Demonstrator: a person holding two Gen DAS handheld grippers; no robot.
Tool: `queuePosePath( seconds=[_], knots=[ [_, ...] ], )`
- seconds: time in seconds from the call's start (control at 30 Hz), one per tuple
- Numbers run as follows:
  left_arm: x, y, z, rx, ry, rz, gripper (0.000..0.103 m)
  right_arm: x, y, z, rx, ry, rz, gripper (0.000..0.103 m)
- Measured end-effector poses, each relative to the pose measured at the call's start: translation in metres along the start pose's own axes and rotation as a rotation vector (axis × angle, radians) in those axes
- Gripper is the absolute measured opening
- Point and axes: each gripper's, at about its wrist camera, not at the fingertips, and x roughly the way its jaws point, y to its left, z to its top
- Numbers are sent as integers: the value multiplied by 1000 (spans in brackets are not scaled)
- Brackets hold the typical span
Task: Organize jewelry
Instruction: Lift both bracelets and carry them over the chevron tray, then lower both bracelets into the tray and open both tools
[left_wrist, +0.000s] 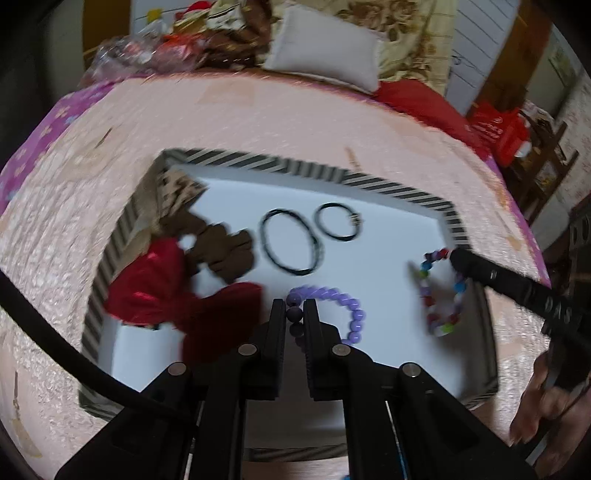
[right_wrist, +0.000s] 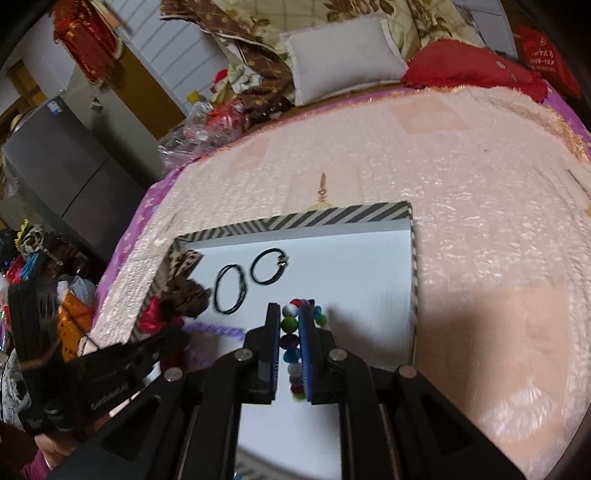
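Note:
A white tray with a striped rim (left_wrist: 258, 162) (right_wrist: 332, 216) lies on the bed. My left gripper (left_wrist: 294, 314) is shut on a purple bead bracelet (left_wrist: 351, 310), which loops to the right over the tray. My right gripper (right_wrist: 290, 317) is shut on a multicoloured bead bracelet (right_wrist: 289, 325); in the left wrist view that bracelet (left_wrist: 443, 321) hangs at the tray's right side from the right gripper's tip (left_wrist: 458, 258). Two black hair ties, a large one (left_wrist: 291, 242) (right_wrist: 229, 291) and a small one (left_wrist: 338, 221) (right_wrist: 267, 271), lie in the tray's middle.
A brown scrunchie (left_wrist: 221, 251) and a red scrunchie (left_wrist: 162, 284) lie at the tray's left side. A pink bedspread (right_wrist: 480, 184) surrounds the tray. A white pillow (left_wrist: 325, 51), blankets and bags sit at the bed's far end.

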Motion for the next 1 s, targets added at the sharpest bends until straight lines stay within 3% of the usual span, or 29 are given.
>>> queuePosePath(
  seconds=[0.47, 0.67, 0.7, 0.8, 1.0],
  knots=[
    [7, 26, -1, -30, 1, 28, 7, 66, 9, 42, 4, 53, -90, 10],
    [9, 31, -1, -40, -6, 36, 7, 82, 6, 44, 42, 52, -74, 11],
    [9, 31, -1, -41, -9, 37, 8, 81, 5, 44, 46, 48, -76, 16],
    [8, 31, -1, -41, -17, 30, 26, 71, -1, 41, 74, 32, -62, 32],
    [0, 24, -7, -27, -35, 60, 30, 35, -4, 25, 71, 11, -30, 32]
  ],
)
